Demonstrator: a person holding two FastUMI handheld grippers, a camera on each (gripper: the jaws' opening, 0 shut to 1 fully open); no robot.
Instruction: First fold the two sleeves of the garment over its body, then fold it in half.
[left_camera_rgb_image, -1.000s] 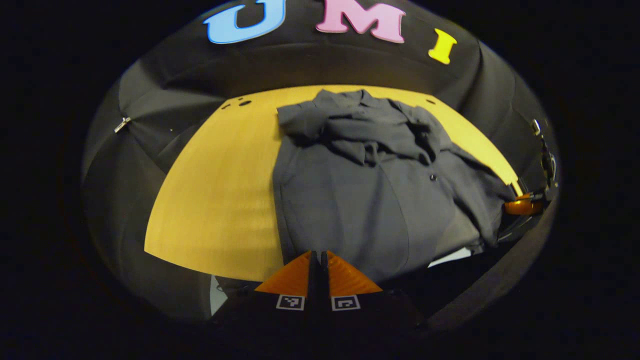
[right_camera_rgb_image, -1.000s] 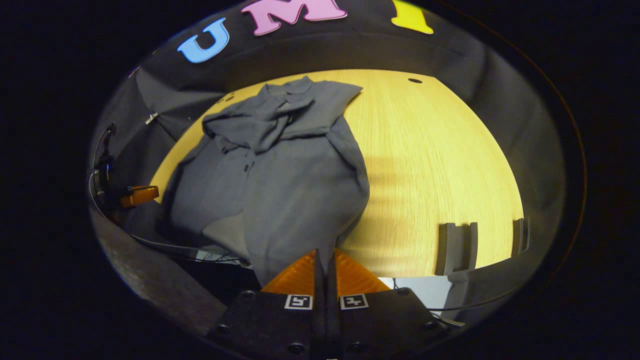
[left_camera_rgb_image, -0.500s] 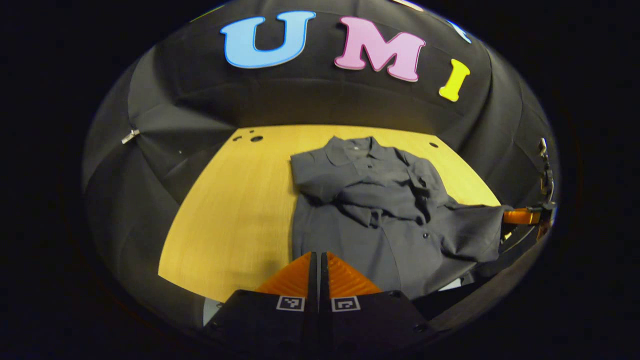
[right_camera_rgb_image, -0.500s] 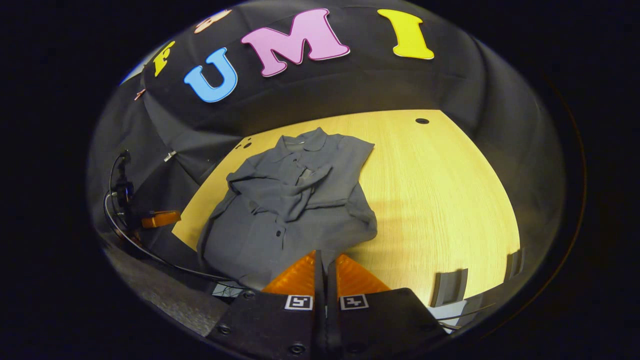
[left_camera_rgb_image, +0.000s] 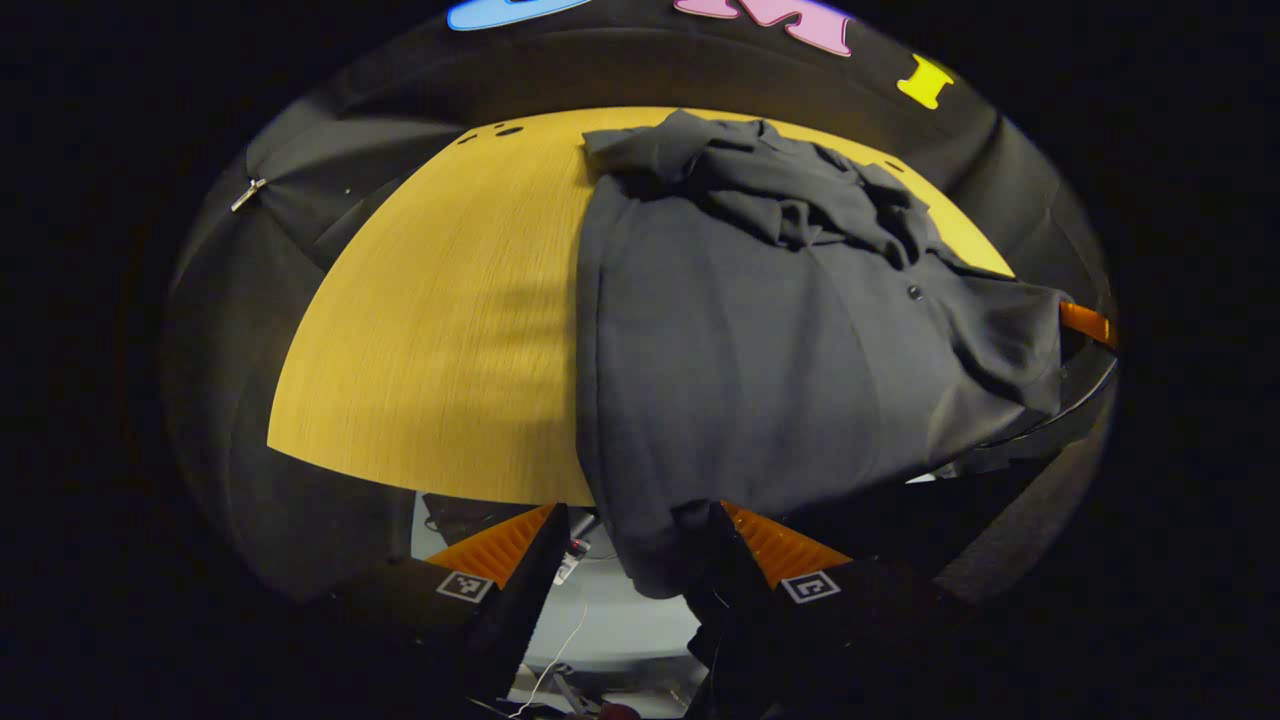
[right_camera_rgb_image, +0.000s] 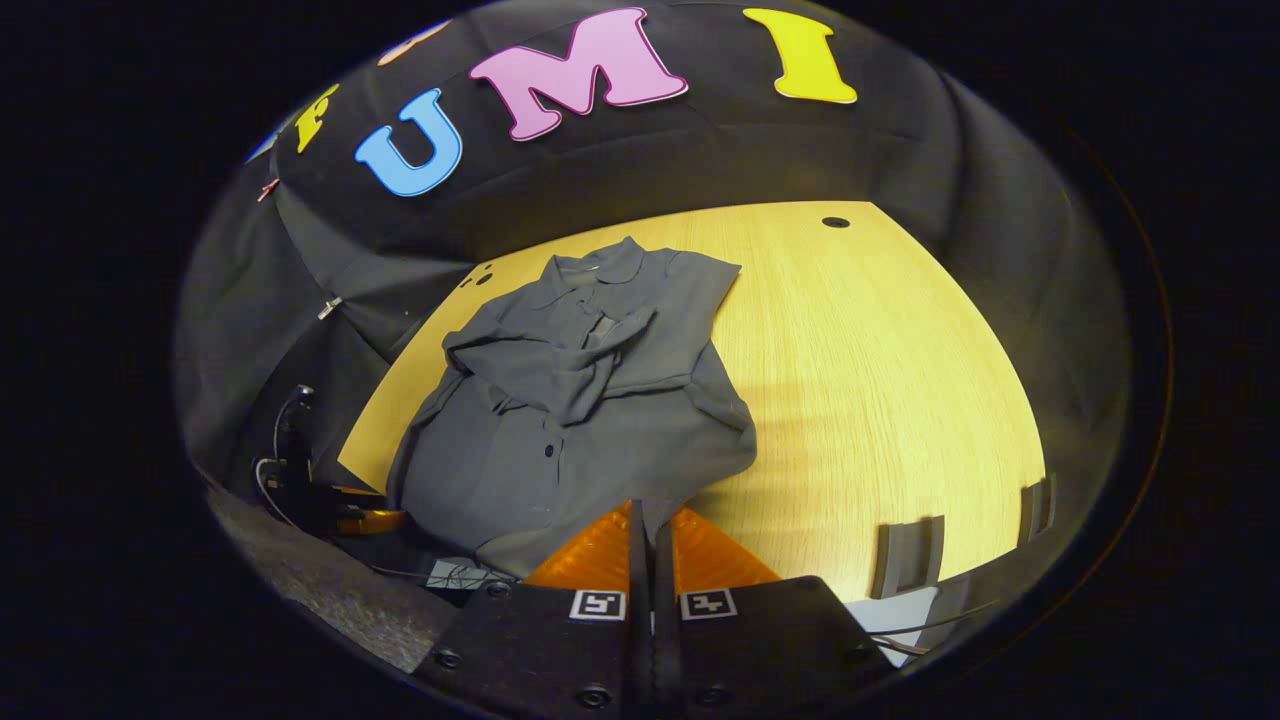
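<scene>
A dark grey collared shirt lies on the yellow wooden table, collar at the far side. Both sleeves are crossed over its chest. Its near hem hangs over the table's front edge. My left gripper is open, and a hem corner droops between its fingers. My right gripper is shut on the hem's other corner. Each gripper shows at the far side of the other's view: the right one past the shirt's edge, the left one low by the table's edge.
Two grey slotted holders stand at the table's front right edge. Small holes mark the table's far corners. Cables lie below the front edge. Bare table stretches beside the shirt on both sides.
My left gripper has opened and dropped toward the table's front edge, and the hem corner now hangs loose between its fingers. The right gripper stays shut on the hem and has barely shifted.
</scene>
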